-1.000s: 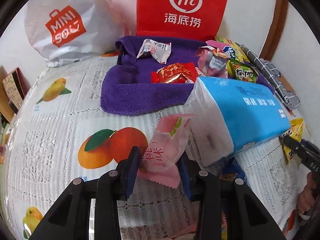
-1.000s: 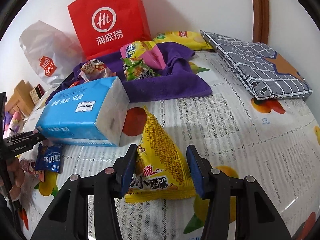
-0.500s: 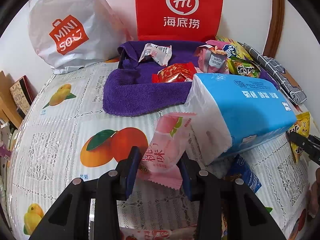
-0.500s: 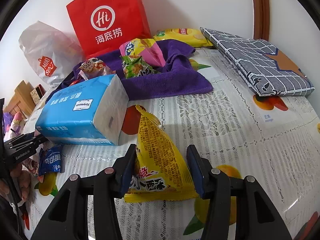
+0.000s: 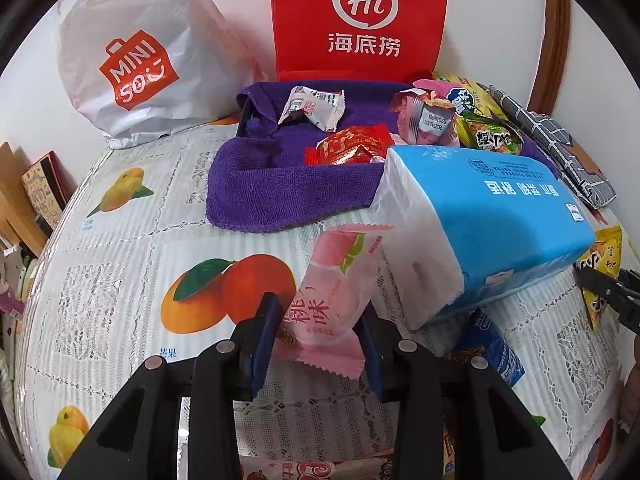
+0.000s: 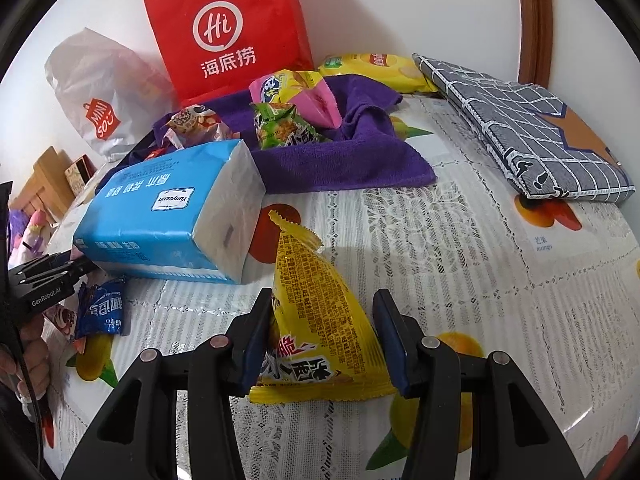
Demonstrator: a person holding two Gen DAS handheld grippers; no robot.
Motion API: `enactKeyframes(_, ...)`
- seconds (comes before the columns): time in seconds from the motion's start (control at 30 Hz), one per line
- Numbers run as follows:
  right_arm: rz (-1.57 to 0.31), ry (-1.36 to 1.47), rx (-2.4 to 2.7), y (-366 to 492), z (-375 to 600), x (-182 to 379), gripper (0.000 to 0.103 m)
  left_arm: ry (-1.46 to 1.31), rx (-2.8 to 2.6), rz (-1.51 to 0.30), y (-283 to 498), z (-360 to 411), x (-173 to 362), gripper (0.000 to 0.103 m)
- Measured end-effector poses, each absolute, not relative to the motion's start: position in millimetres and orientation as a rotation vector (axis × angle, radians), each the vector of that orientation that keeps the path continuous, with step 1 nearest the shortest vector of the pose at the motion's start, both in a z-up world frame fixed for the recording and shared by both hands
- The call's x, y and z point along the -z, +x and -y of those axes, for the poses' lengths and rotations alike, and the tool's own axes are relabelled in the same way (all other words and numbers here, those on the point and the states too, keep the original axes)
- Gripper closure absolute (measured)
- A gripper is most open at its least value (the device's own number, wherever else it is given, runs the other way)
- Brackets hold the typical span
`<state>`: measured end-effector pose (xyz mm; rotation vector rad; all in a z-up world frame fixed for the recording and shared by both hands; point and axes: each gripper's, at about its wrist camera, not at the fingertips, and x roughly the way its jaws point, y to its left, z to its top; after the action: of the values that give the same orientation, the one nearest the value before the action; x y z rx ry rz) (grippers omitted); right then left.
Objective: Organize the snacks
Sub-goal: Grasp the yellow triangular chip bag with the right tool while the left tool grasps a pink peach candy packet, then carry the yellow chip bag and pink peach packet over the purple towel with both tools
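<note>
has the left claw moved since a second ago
Yes. The left claw, holding the pink peach snack packet, has backed away from the blue tissue pack.

Both grippers share one build. The left gripper (image 5: 318,336) and right gripper (image 6: 322,338) have matte black angular arms, round silver screw heads, and dark blue flat fingers (image 6: 390,338). White "GenRobot.AI" lettering marks the left one's black body; bare skin shows beneath.

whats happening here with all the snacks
A person is sorting snacks on a fruit-print table with two handheld tools. The left tool grips a pink peach snack pack, lifted off the table. The right tool grips a yellow snack bag. Several snacks already lie on the purple towel by the red bag; a blue tissue pack sits nearby.
</note>
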<state>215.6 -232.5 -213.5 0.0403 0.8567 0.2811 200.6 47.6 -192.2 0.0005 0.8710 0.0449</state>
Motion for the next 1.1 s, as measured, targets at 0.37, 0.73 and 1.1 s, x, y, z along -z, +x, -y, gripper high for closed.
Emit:
enactKeyframes(0.37, -0.852, 0.032, -0.312, 213.7, 230.9, 213.3, 0.055, 0.015, -0.052, -0.867, 200.5, -46.3, 191.6, 0.068)
enactKeyframes(0.73, -0.815, -0.046, -0.271, 202.6, 221.5, 199.9, 0.059, -0.032, -0.027, -0.874, 191.8, -52.8, 182.9, 0.072)
enactKeyframes(1.1, -0.753, -0.069, -0.260, 194.3, 204.8, 141.6, 0.059, -0.088, 0.019, -0.871, 169.9, -46.5, 131.7, 0.072)
